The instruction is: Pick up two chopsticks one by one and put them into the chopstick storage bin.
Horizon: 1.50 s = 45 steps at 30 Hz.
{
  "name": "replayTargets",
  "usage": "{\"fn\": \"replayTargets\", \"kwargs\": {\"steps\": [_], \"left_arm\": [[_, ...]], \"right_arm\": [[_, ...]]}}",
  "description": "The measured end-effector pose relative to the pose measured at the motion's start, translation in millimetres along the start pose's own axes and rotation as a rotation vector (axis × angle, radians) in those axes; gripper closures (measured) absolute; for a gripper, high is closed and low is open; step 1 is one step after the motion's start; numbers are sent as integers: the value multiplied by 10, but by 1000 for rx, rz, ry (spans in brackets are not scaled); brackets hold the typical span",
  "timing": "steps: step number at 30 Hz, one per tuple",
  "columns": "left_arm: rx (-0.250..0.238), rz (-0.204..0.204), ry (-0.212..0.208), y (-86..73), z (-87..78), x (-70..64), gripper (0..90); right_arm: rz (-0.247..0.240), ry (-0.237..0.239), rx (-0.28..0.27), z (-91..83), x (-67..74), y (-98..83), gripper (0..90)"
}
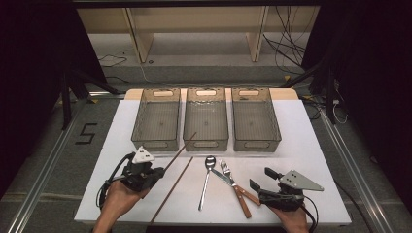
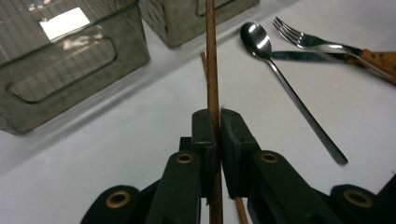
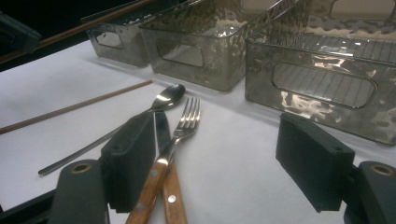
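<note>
— Chopstick (image 1: 182,149) up off the counter (image 1: 301,160)?

— Yes. Pinched tight by the left hand-held gripper (image 1: 163,171). Jaws pressed together on the thin brown stick, seen close up from the left gripper view.

— Flat or tilted?

— Tilted. Low end at the jaws, far end up and away, toward the middle bin (image 1: 205,143).

— Tip over the bin or just in front?

— Hard to tell from above. Maybe right at the front rim.

— Another stick anywhere?

— Second chopstick (image 1: 172,187) flat on the counter, just below and beside the lifted one. Not touched by any jaw.

— And the right hand-held gripper (image 1: 262,178)?

— Spread wide. Nothing pinched. Low by the counter, near the bottom right corner.

— Close to anything?

— Very close to the fork (image 1: 236,191) and the knife (image 1: 221,176). Crossed over each other, wooden handles toward that gripper, one jaw right next to the handles.

— Spoon too?

— Spoon (image 1: 206,182) just left of the fork, bowl toward the bins, long handle toward the person.

— How many bins?

— Three clear bins in a row at the back of the counter, side by side.
</note>
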<state>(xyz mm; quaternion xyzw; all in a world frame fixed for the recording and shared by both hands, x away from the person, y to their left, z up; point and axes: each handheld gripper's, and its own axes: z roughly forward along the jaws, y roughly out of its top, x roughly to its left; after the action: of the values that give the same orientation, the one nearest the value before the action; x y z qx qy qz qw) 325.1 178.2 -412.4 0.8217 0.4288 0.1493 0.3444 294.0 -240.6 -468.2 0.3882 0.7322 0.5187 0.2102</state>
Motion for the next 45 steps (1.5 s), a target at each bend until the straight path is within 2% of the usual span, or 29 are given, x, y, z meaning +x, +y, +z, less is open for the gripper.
{"fn": "replayTargets", "kwargs": {"steps": [7, 12, 20, 29, 38, 45], "left_arm": [[-48, -12, 22, 169, -51, 177, 844], [-78, -35, 32, 308, -79, 333, 844], [-81, -43, 40, 483, -35, 509, 844], [-97, -82, 44, 627, -4, 710, 844], [-81, -88, 76, 791, 62, 897, 844], [-90, -85, 104, 954, 201, 1077, 843]], "right_arm": [[0, 7, -10, -5, 1, 2, 285], [-2, 8, -18, -8, 1, 5, 278], [-6, 16, -26, -14, 3, 8, 257], [-10, 24, -47, -36, 4, 18, 230], [-14, 27, -47, -26, 8, 17, 222], [-14, 28, -46, -26, 8, 17, 221]]}}
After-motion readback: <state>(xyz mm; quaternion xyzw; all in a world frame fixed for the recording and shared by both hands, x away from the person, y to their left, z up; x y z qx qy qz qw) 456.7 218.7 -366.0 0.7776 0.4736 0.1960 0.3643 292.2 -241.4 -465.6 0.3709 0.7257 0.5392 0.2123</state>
